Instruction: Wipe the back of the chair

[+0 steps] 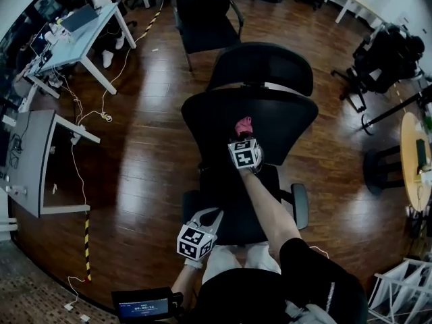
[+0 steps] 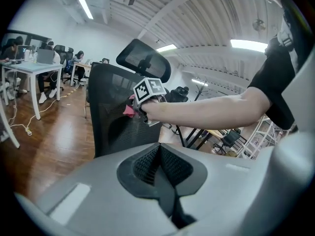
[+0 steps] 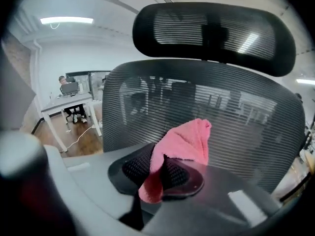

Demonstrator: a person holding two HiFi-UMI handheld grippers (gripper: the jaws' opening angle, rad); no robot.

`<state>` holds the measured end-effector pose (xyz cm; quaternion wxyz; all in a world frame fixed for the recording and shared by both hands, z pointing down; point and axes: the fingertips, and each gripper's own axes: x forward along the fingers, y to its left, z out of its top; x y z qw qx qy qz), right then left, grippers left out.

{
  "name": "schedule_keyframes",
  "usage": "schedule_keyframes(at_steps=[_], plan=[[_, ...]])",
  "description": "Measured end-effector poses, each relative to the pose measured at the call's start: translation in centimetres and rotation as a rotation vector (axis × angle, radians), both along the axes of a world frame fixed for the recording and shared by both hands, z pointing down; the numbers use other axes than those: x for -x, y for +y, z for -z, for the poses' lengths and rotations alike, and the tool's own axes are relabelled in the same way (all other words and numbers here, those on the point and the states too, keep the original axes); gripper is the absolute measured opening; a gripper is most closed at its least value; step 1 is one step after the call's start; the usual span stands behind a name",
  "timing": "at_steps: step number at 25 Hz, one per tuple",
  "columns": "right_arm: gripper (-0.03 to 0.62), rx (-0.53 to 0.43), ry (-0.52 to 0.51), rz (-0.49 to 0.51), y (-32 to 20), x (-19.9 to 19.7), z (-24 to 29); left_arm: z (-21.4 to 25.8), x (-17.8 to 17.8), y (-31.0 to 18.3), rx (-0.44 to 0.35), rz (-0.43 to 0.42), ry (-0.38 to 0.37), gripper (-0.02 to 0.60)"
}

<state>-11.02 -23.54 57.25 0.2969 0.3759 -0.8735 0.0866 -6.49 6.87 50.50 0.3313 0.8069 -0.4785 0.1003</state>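
1. Pink terry cloth (image 3: pixel 184 141) looks soft, light and floppy. It should fold to any curve but needs a firm pinch, or it will drag out of the grip.
2. The right gripper (image 3: pixel 160 173) has its jaws closed on a fold low in the cloth. A loose wad stands up ahead of the jaws at the centre of the right gripper view. That seems a sound place to hold it, since the free part is what presses on the chair.
3. The chair back (image 3: pixel 236 112) is black mesh stretched in a stiff dark rim. I judge it springy, so it will give under a push. The chair may also swivel or roll, though its base is mostly hidden in the head view.
4. In the head view the chair back fills the centre of the frame, with the headrest (image 1: pixel 263 66) just above it. The cloth sits at the middle of the mesh and seems to touch it, but the wide-angle view leaves that uncertain.
5. The left gripper (image 1: pixel 208 216) hangs at the lower centre of the head view, near the person's lap and well apart from the mesh. Its jaws are together with nothing between them. It could steady the chair by its rim.
6. The mesh is finely ribbed in horizontal lines and see-through, so the room shows dimly behind it. The headrest has the same weave in a curved oval.
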Motion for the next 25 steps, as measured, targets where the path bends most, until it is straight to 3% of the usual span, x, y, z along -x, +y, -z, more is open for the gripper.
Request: schedule_keyframes(at_steps=[11, 19, 22, 25], plan=[[0.04, 0.031, -0.047, 0.203, 5.8, 12.3, -1.6, -0.4, 5.8, 2.4, 0.002, 0.105, -0.012, -0.008], [0.04, 0.091, -0.12, 0.483, 10.7, 18.3, -2.6, -1.0, 6.5, 3.3, 0.022, 0.127, -0.022, -0.006], [0.041, 0.12, -0.114, 0.557, 11.9, 18.7, -3.0, -1.2, 6.1, 3.1, 0.031, 0.119, -0.027, -0.006], [0.041, 0.137, -0.104, 0.535, 11.3, 17.2, -4.1, -1.4, 5.3, 2.9, 0.043, 0.104, -0.035, -0.008]])
